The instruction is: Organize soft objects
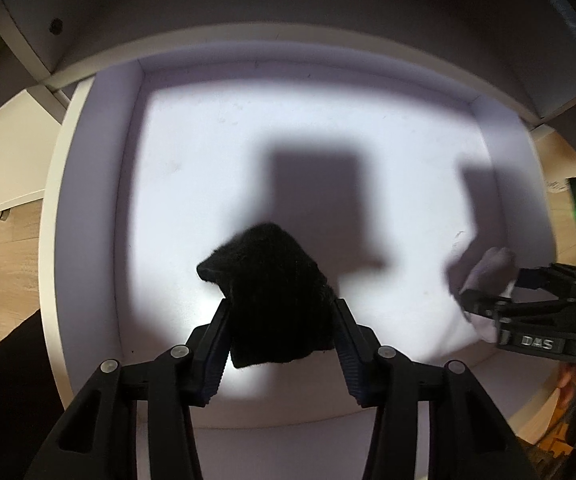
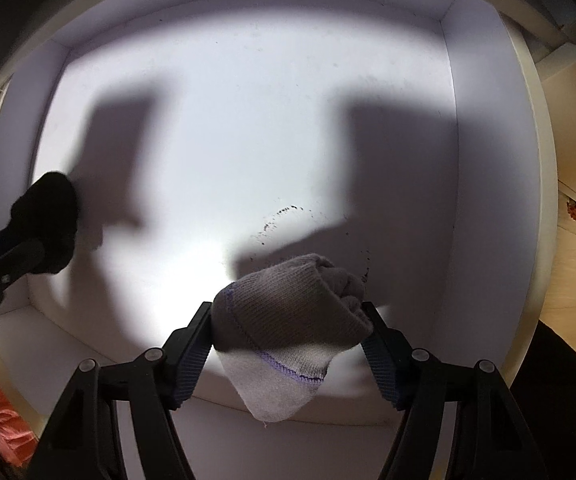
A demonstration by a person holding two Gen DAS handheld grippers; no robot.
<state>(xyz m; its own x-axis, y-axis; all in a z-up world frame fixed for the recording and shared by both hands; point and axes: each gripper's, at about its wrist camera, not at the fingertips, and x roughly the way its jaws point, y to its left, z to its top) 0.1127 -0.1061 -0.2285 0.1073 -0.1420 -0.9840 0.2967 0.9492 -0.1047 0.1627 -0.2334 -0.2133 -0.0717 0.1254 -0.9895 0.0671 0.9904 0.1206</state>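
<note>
My left gripper (image 1: 279,304) is shut on a black knitted sock bundle (image 1: 275,288) and holds it over the white drawer (image 1: 99,200). My right gripper (image 2: 288,312) is shut on a grey and white rolled sock (image 2: 288,328) with a purple stitched line, also above the drawer floor. The right gripper and its pale sock (image 1: 484,276) show at the right of the left wrist view. The left gripper with the black sock (image 2: 47,224) shows at the left of the right wrist view.
The drawer's white floor (image 2: 247,140) is lit from above and carries the grippers' shadows and some dark specks (image 2: 279,216). Drawer walls (image 2: 488,160) rise on all sides. A wooden floor (image 1: 7,248) and an orange bag (image 2: 7,428) lie outside.
</note>
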